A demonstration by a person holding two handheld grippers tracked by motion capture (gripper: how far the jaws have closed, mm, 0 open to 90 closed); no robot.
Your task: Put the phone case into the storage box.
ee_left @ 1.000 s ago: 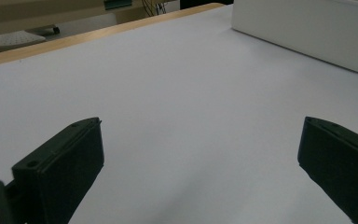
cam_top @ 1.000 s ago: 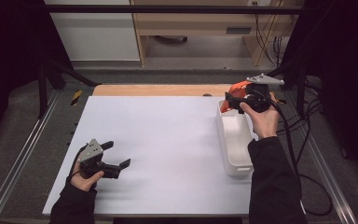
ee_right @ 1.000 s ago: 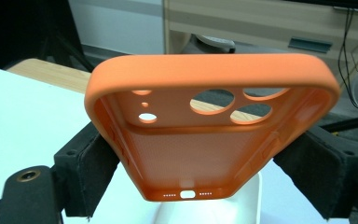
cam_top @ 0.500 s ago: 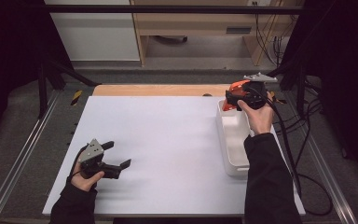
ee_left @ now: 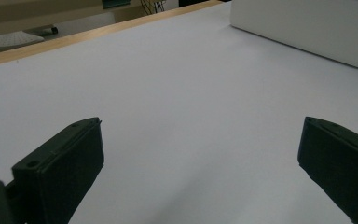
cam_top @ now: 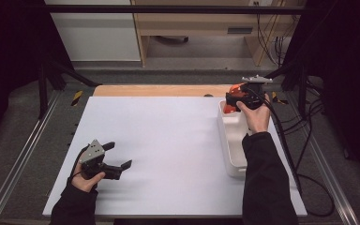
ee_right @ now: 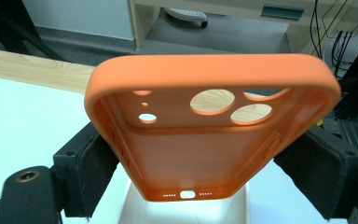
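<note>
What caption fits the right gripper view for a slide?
Right gripper clamps an empty orange phone case by its sides, above a white tray.

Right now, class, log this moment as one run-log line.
right hand-held gripper: shut on orange phone case, above white tray's far end | left hand-held gripper: open, empty, over white table

The table [cam_top: 168,140] occupies the centre of the high view. A tray [cam_top: 232,140] is positioned on the table at centre right of the frame, near the right edge. The right gripper [cam_top: 234,97] is held above the far end of the tray, in the upper right of the frame, with a phone case [ee_right: 209,126] clamped between its fingers [ee_right: 91,168]. The left gripper [cam_top: 117,157] is located at lower left, over the table near its front edge, well apart from the tray, with its fingers [ee_left: 60,163] spread.
</note>
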